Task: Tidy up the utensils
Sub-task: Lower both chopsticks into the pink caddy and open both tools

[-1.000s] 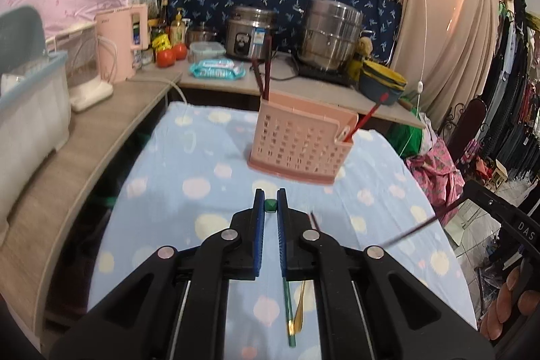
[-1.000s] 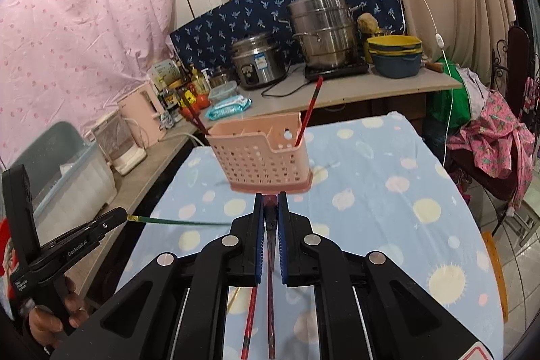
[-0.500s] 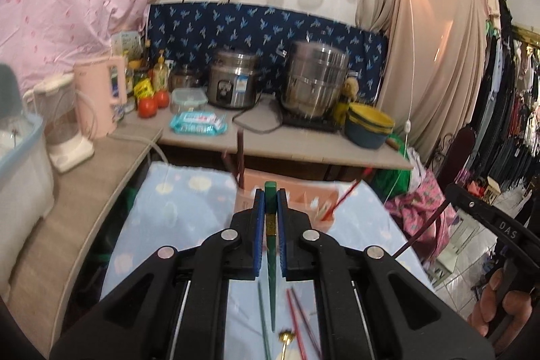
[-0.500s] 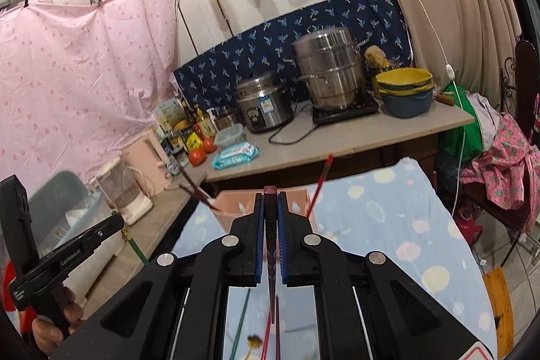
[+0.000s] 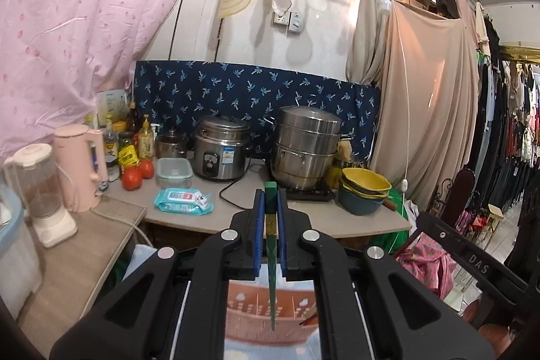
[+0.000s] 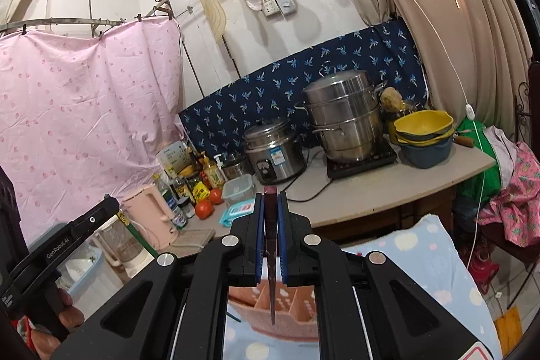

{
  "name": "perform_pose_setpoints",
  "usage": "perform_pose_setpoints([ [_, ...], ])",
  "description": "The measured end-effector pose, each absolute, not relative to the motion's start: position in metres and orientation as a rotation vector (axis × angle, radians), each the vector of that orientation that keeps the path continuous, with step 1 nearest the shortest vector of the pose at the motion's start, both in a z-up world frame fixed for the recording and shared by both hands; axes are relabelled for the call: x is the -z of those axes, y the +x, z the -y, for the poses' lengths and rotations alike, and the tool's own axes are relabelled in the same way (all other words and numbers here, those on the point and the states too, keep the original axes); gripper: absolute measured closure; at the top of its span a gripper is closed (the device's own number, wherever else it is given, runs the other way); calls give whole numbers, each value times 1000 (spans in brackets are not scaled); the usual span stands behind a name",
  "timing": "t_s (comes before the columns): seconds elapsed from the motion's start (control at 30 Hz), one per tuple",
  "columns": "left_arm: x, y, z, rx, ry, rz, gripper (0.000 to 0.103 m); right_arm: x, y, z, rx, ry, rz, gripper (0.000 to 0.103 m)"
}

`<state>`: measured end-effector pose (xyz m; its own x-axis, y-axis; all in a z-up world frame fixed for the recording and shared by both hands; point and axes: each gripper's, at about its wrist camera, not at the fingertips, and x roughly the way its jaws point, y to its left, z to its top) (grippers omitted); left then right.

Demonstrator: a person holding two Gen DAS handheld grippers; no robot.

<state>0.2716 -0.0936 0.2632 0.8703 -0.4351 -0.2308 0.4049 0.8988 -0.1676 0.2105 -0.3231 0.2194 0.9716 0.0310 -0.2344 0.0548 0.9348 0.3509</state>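
A green chopstick point(image 5: 271, 245) was clamped tight in the left claw point(image 5: 271, 225), tip hanging down over the pink utensil basket point(image 5: 270, 312), and a dark maroon chopstick point(image 6: 271, 245) was pinched the same way in the right claw point(image 6: 271, 225), its point dangling over the divided compartments of that basket point(image 6: 270, 306) on the spotted cloth point(image 6: 428, 255). So both sticks were held above the holder, not yet dropped in. To get this step done well, each tip would probably need to be lined up over one slot, lowered until it's inside the walls, and only then let go, otherwise a bounce off the rim seems likely. The sticks should be kept near vertical too.
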Motion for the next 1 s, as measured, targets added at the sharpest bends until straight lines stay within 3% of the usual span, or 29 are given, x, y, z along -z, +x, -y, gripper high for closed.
perform_pose_setpoints([
  [0.87, -194, 335, 107, 409, -126, -397, 96, -144, 288, 318, 33, 342, -419, 95],
  [0.9, -195, 335, 107, 409, -125, -396, 94, -143, 287, 317, 34, 342, -419, 95],
  [1.0, -194, 332, 105, 377, -119, -397, 58, -144, 284, 319, 49, 348, -409, 84],
])
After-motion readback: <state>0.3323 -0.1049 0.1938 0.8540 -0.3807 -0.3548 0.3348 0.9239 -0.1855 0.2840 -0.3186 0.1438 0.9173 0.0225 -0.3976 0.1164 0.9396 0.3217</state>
